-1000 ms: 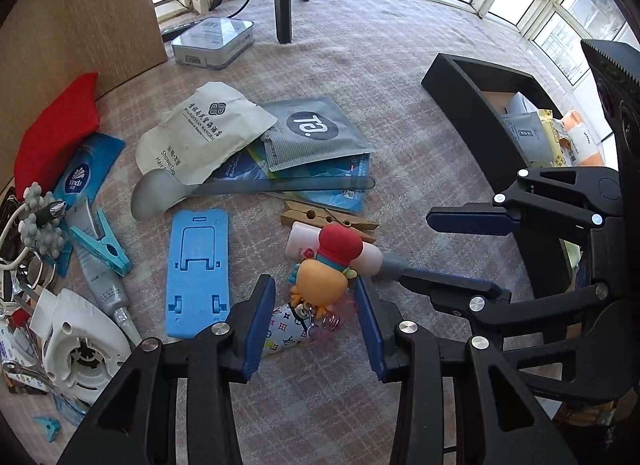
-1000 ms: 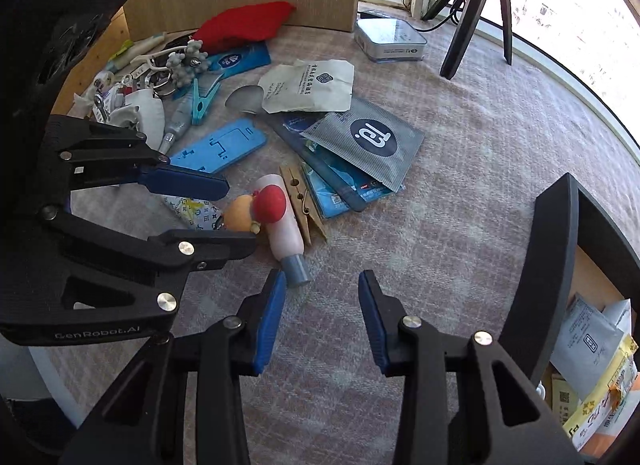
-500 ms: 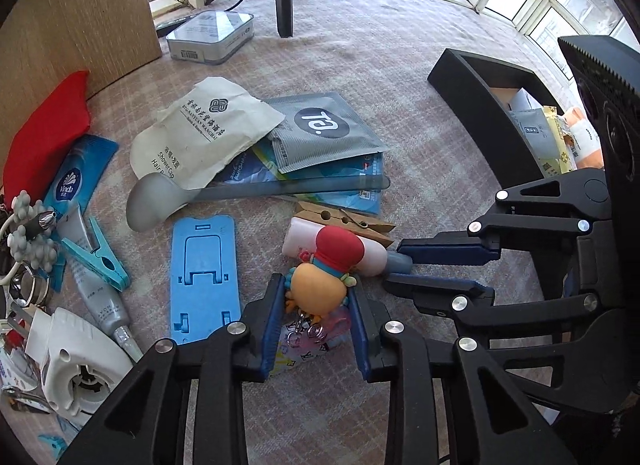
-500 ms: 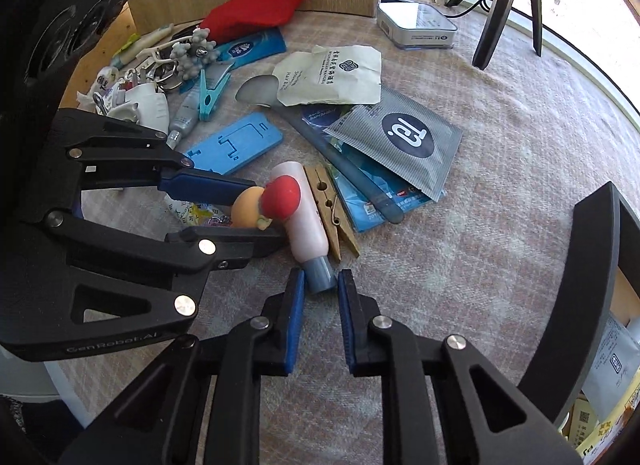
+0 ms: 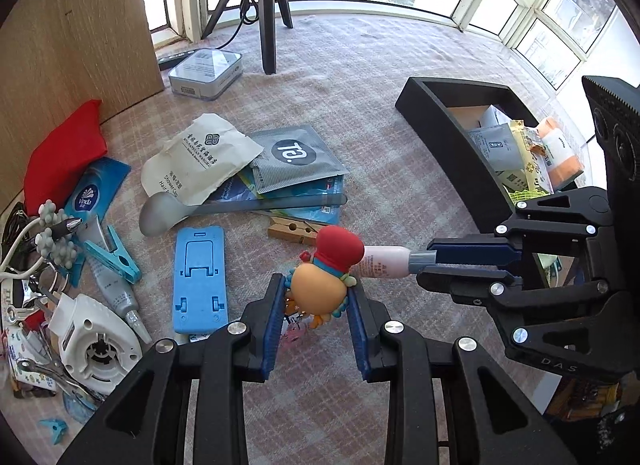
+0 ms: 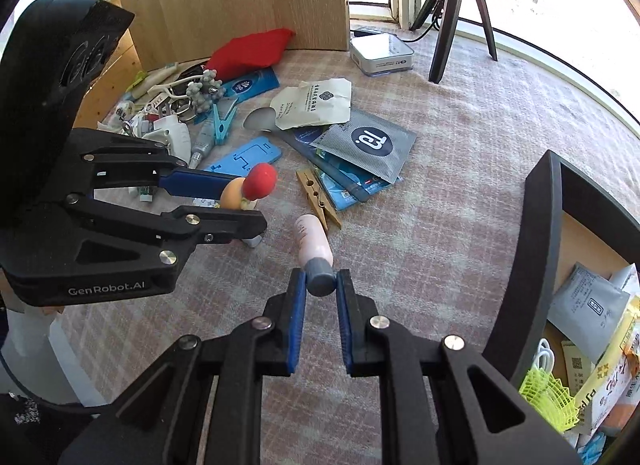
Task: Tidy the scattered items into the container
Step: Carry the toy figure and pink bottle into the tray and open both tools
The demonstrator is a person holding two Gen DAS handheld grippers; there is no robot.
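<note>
Two grips are working at once: your left gripper is clamping the toy keychain, your right gripper is pinching the pink tube by its cap, readying both for the black container on the right.

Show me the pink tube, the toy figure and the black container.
pink tube [image 6: 314, 243], right wrist view, on its pink body.
toy figure [image 5: 318, 291], left wrist view, on its orange belly.
black container [image 6: 538, 249], right wrist view, on its near wall.
</note>
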